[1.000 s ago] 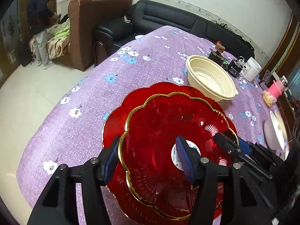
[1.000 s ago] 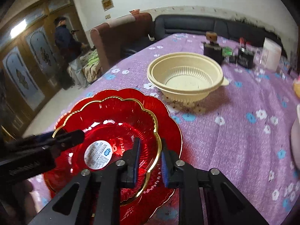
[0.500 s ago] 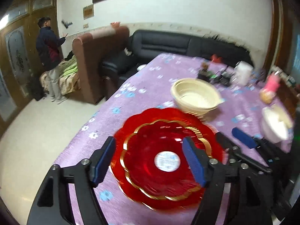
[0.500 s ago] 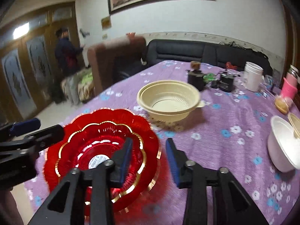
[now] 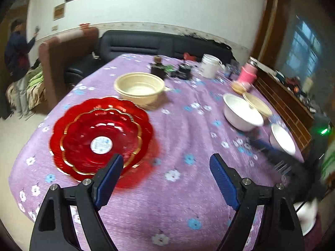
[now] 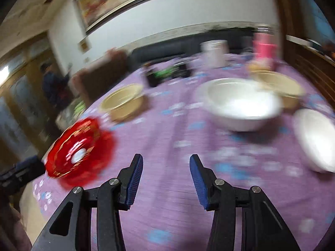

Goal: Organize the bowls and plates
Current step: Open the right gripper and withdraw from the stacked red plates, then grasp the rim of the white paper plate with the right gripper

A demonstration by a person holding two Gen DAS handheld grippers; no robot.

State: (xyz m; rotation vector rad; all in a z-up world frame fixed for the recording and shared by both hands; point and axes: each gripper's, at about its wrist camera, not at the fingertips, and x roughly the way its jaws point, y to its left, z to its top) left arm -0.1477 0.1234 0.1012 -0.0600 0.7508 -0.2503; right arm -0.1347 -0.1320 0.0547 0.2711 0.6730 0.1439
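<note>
Left wrist view: my left gripper (image 5: 165, 167) is spread wide, nothing between the pads, hovering over bare purple cloth. The red plates (image 5: 100, 136) sit stacked, smaller gold-rimmed one inside the larger, on the surface (image 5: 178, 198) near its left edge and just ahead-left of my left finger. The cream bowl (image 5: 139, 87) is just behind them, close to the stack's far rim but apart. The white bowl (image 5: 241, 113) is to the right with a cream dish (image 5: 258, 104) touching its far side, and a small white bowl (image 5: 282, 139) nearer the right edge. Open cloth runs down the middle between the red stack and the white bowls. My right gripper (image 5: 272, 152) shows as a dark blur at lower right (state unreadable here).

Right wrist view (heavy motion blur): right gripper (image 6: 166, 171) is spread, empty, over open cloth. Red plates (image 6: 78, 148) are at far left by the surface edge, cream bowl (image 6: 123, 101) behind them. White bowl (image 6: 240, 104) is ahead-right, small white bowl (image 6: 314, 138) at the right edge. A clutter of cups and jars (image 6: 213, 53) lines the far edge.
</note>
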